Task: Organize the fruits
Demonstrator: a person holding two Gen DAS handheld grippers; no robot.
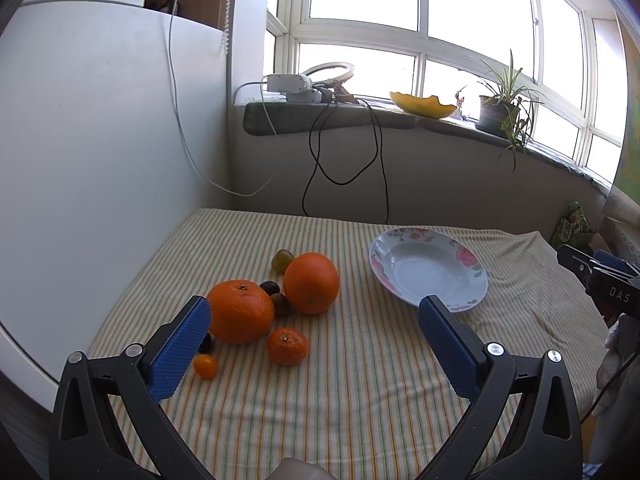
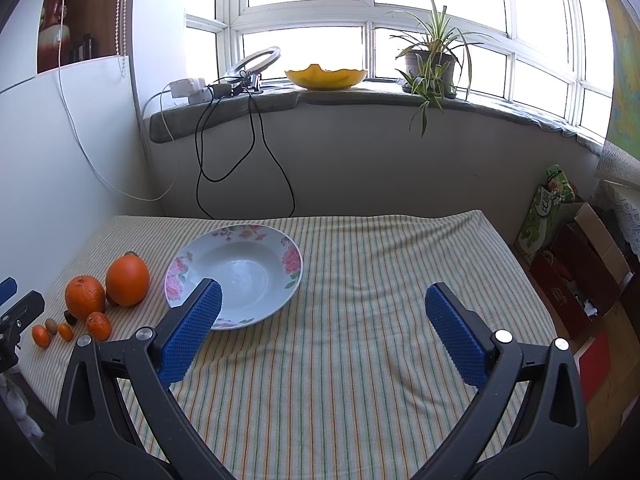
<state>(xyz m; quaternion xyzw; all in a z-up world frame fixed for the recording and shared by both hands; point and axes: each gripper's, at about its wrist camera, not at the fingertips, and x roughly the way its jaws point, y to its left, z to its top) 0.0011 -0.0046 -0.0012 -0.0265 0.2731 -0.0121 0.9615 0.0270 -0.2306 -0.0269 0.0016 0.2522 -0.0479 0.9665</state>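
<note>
Nothing Moved Yet: Fruit Heaped, Plate Bare

Two tongs, both spread wide, both empty. Left tongs point(image 1: 316, 312) hanging above the striped cloth point(image 1: 360, 400), blue pads point(image 1: 180, 352) well apart, nothing between them. Right tongs point(image 2: 322, 300) likewise gaping over bare cloth, gripping nothing.

Ahead of the left tongs and toward their left pad: the fruit, bunched close. Near orange point(image 1: 240, 311) just behind that left pad, partly hidden by it. Far orange point(image 1: 311, 282) beyond it and a little to the right, the two not quite touching. Mandarin point(image 1: 287, 346) in front, nearest the open gap. Small orange tomato point(image 1: 205, 366) just beside the left pad, low down. Dark little fruits point(image 1: 276, 296) tucked between the oranges; a greenish one point(image 1: 282, 260) at the back.

Plate point(image 1: 428, 270), flowered rim, ahead of the left tongs' right pad and apart from the heap. From the right tongs: same plate point(image 2: 240, 272) just past their left pad, nothing in it; fruit far off to their left.

Judged as the very start: no fruit on the plate, reaching step only. Presumably the plate as the gathering place, though the task does not say so.

Next move, likely: left tongs down and forward onto one fruit. Mandarin the easiest, standing clear in front. Pads to straddle it, then close gently, round skin being apt to roll. Care needed near the small tomatoes, easily knocked or squashed. Oranges wide enough to need nearly the full spread.
</note>
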